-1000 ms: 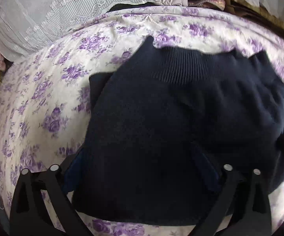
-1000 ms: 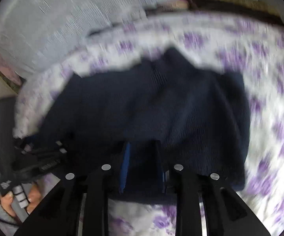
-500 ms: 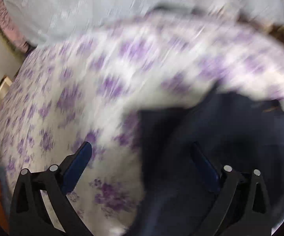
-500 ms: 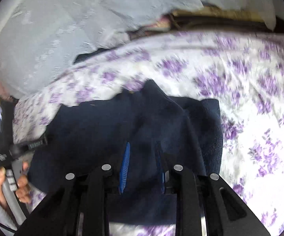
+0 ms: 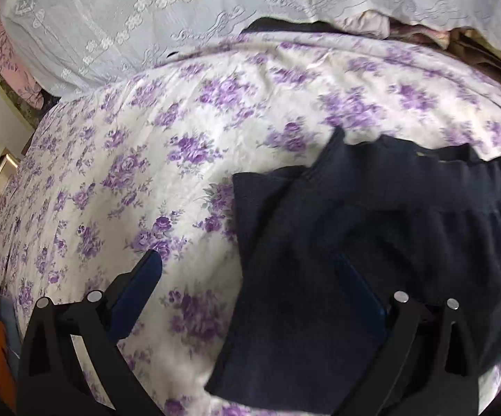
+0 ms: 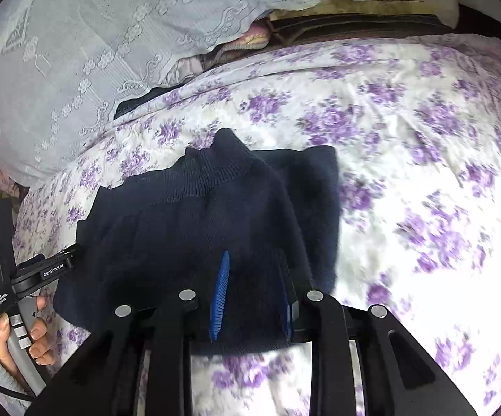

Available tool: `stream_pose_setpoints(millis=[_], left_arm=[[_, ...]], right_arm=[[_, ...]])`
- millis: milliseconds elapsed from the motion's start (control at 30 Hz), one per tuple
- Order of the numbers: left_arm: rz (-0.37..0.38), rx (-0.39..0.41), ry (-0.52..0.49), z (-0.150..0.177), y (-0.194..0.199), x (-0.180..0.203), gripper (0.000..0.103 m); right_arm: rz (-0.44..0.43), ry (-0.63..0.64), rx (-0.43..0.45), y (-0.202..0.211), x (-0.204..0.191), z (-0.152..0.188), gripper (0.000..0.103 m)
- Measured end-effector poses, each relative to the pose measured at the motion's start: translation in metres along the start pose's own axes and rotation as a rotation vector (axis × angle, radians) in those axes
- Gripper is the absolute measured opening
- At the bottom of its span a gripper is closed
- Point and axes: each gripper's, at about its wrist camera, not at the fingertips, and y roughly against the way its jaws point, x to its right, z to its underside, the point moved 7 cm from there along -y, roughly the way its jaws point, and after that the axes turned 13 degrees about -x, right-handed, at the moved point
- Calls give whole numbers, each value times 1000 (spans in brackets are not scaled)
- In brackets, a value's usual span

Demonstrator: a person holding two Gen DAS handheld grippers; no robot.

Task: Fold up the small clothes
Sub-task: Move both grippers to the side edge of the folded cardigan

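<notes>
Nearest to us, our right gripper (image 6: 250, 291) pinches the near edge of the dark navy knit garment (image 6: 215, 228), with cloth bunched between its narrowed blue pads (image 6: 219, 294). Our left gripper (image 5: 250, 294) stands spread wide over the garment's left border: one pad (image 5: 139, 289) hangs above bare sheet, the other (image 5: 361, 294) lies against the dark knit, and nothing is caught between them. In the right wrist view, a hand (image 6: 18, 332) grips the left tool's handle at the lower left. The garment lies on the bed's purple-flowered sheet (image 5: 146, 173), already doubled over itself, a side panel tucked under and the ribbed band (image 5: 423, 180) at its far end. We judge the fold partly done: the sides look brought in, but the piece is still long, so a last fold from the held near edge toward the ribbed band seems to remain, then smoothing. Beyond the garment the sheet runs on to a pale lace-patterned cover (image 5: 146, 27) heaped at the far side of the bed.
</notes>
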Motion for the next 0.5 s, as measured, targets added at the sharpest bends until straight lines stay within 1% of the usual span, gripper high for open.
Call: stream_pose_setpoints(millis=[33,67,133,200,267,333,367,433,500], left_arm=[[6,2,-5,-3,1,1,97],[15,2,-9,-1,4,3,97],[30,1,-15,0,5,6,97],[28,-9,-27,5,3,12,97],[20,-40,-48,11,-8,19,97],[-14,-73,-74,19,-22,24,98],[-28,-65,-75,22,-26,25,99],[-27,-43,-63,24,-26,23,99],[-25,-45,-60,23,-27,23,99]], right_arm=[[3,-5,0,3,2,3,30],[8,-12,-1,6,5,7,35],[4,-20,-2,8,8,13,40],[6,-20,-11,6,10,18,40],[0,-22,-22,1,12,22,40],[1,-20,-38,-7,13,25,40],[6,-15,-41,-9,13,26,40],[12,-5,-46,-15,15,28,40],[14,5,-51,-20,16,29,40]])
